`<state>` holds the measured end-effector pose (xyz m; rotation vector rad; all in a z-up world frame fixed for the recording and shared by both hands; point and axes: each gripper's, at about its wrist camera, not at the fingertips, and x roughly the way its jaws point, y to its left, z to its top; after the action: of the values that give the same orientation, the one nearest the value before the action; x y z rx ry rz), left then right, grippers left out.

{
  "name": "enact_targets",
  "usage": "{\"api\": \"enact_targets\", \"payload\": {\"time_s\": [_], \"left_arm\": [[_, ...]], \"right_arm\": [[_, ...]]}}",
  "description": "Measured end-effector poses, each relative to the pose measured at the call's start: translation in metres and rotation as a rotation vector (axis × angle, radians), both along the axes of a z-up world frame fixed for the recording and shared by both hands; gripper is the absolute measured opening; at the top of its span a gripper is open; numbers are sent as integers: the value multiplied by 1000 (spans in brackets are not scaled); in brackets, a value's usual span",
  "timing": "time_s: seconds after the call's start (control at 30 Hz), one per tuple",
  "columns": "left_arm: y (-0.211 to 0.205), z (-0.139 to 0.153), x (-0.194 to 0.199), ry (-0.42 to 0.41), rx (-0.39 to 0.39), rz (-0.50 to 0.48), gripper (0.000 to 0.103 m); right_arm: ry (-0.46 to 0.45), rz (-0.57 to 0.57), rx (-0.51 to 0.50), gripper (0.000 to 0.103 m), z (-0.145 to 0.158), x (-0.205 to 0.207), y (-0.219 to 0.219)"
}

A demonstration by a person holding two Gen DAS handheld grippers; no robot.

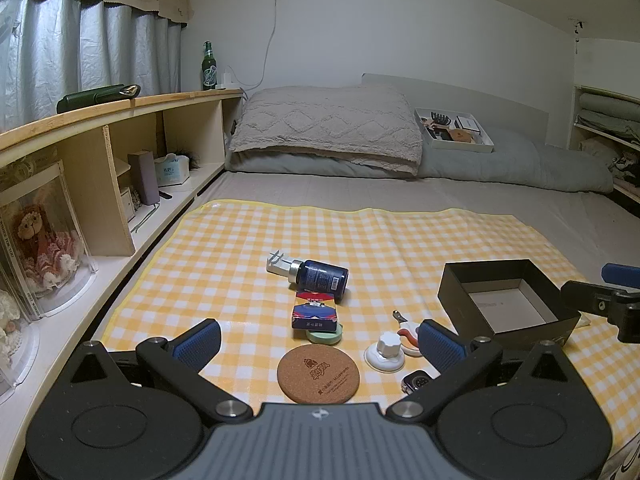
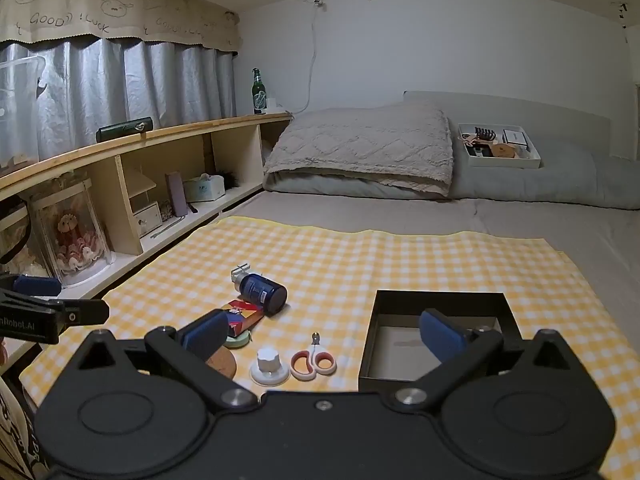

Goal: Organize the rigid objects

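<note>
Curtain top (image 2: 120, 8): drawn faces and the words "GOOD LUCK".
Cork coaster (image 1: 318, 373): has a printed logo, too small to read; it lies at the near edge of the checked cloth (image 1: 400, 240).
Black box (image 2: 438, 334): open top, on the cloth's right side.
Blue bottle (image 1: 322, 278): lying down mid-cloth, label unreadable.
Scissors (image 2: 313, 362): beside the white knob (image 2: 269, 364).
Left gripper (image 1: 320, 344): fingers spread wide, holding nothing.
Right gripper (image 2: 324, 336): fingers spread wide, holding nothing.
Open room: the far half of the cloth is bare.
</note>
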<state>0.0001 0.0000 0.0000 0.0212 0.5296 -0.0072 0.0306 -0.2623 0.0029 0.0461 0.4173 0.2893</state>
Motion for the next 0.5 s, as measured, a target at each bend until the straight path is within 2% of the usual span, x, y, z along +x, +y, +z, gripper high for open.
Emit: {"api": "enact_targets", "payload": {"time_s": [0.5], "left_arm": [[0, 0, 0, 2, 0, 1, 103]], "right_arm": [[0, 4, -7, 103, -4, 1, 3]]}}
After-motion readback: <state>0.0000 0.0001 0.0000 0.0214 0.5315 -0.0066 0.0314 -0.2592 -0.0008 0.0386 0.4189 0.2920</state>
